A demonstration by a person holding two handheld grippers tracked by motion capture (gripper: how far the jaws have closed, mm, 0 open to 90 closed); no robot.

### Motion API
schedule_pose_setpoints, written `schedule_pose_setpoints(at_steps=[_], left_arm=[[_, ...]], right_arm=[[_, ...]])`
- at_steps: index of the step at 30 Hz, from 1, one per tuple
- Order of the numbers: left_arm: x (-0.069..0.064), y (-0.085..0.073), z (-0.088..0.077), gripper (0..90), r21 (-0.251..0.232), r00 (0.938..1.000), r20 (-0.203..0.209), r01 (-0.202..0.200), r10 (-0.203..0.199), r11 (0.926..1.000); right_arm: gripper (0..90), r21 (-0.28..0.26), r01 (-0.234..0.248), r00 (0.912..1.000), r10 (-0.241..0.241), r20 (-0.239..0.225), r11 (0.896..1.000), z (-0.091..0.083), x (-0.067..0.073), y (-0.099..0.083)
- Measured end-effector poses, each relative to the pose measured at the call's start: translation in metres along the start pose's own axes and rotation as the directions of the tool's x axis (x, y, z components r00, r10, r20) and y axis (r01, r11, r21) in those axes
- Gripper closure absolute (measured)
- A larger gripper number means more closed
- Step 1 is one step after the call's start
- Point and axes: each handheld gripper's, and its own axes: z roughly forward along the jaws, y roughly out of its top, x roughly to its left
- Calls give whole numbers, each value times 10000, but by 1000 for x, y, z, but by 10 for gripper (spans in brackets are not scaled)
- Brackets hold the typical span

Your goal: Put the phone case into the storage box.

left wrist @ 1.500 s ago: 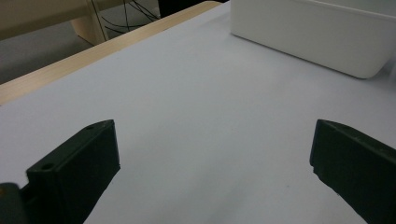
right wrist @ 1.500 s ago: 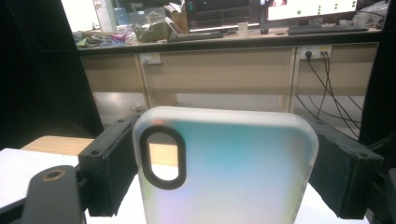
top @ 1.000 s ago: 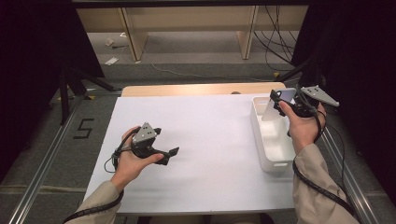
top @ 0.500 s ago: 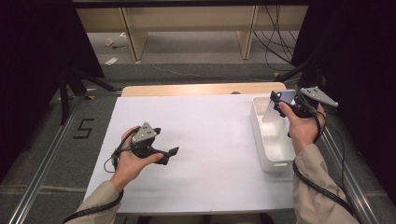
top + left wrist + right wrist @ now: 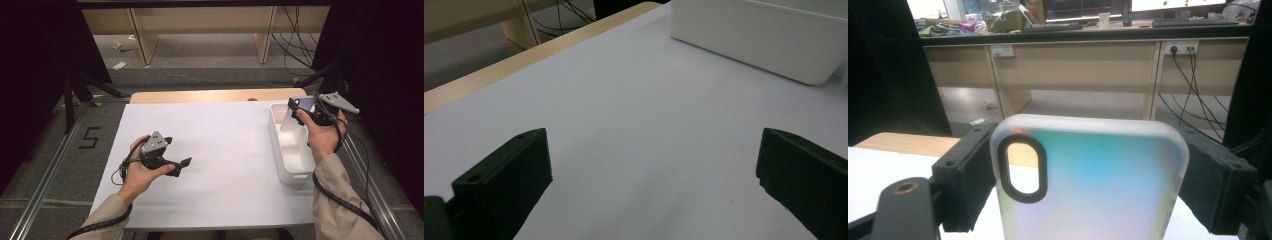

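Note:
A translucent phone case [image 5: 1088, 180] with an oval camera cutout stands upright between my right gripper's [image 5: 1083, 175] two black jaws, which press on its two long sides. In the high view that right gripper [image 5: 302, 111] holds the phone case [image 5: 291, 120] above the far end of a white bin [image 5: 280, 165] at the table's right. My left gripper [image 5: 182, 165] rests low over the white sheet at the left, jaws wide apart with nothing between them. In the left gripper view its fingers [image 5: 509, 185] frame bare white sheet, with the white bin [image 5: 764, 45] ahead at the upper right.
A white sheet [image 5: 220, 150] covers most of the wooden table [image 5: 210, 95]. Beyond the table's far edge lie a grey floor, cables and a wooden bench's legs. Metal rails run along both sides of the table.

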Motion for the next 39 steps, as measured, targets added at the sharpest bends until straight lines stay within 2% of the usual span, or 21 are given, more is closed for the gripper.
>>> schedule_pose_setpoints(at_steps=[11, 18, 39], left_arm=[[0, 0, 0, 7, 2, 10000, -14, 5, -5, 10000], [0, 0, 0, 11, -22, 10000, 9, 21, -21, 10000], [0, 0, -1, 13, -22, 10000, -32, 13, -13, 10000]], right_arm=[[185, 13, 90, 10000, -90, 7, 10000, 4, 2, 0], [185, 9, 391, 9992, -391, 34, 9992, 7, 3, 4], [185, 161, 396, 9992, -396, -8, 9991, 14, 1, 1]])
